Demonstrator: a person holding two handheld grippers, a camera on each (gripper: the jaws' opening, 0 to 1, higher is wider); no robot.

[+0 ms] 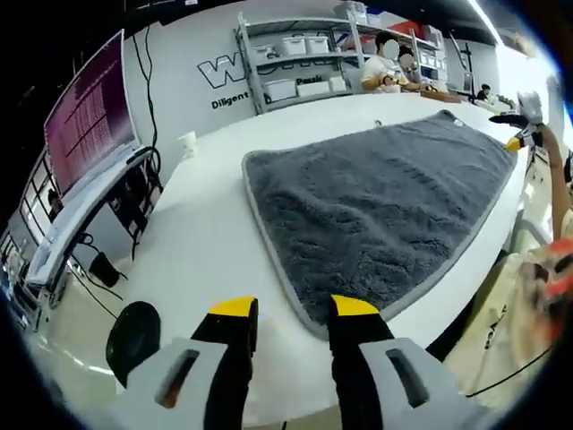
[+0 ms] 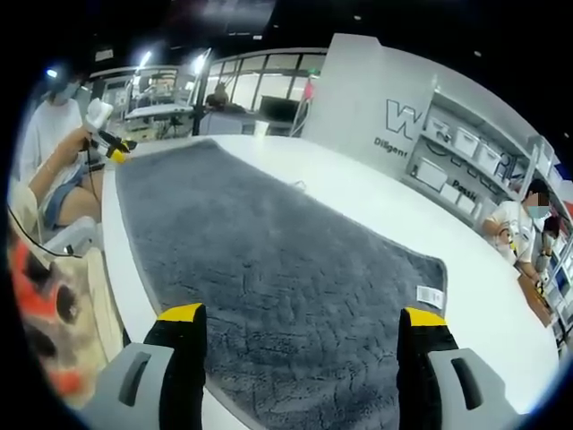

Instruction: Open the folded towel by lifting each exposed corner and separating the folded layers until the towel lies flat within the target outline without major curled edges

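A grey fluffy towel (image 1: 376, 206) with a pale hem lies spread out on the white table (image 1: 197, 242). In the left gripper view my left gripper (image 1: 294, 309) is open, with the towel's near corner just ahead of its right jaw. Nothing is between the jaws. My right gripper (image 1: 522, 130) shows small at the towel's far corner. In the right gripper view my right gripper (image 2: 303, 315) is wide open above the near end of the towel (image 2: 269, 260). A white label (image 2: 431, 295) sits at one edge. My left gripper (image 2: 109, 143) is at the far corner, held by a hand.
A white cup (image 1: 187, 143) stands on the table beyond the towel. A large monitor (image 1: 89, 116) is at the left and a black stool (image 1: 134, 333) is below the table edge. Shelves with white bins (image 1: 295, 63) line the back wall, where people (image 1: 387, 63) sit.
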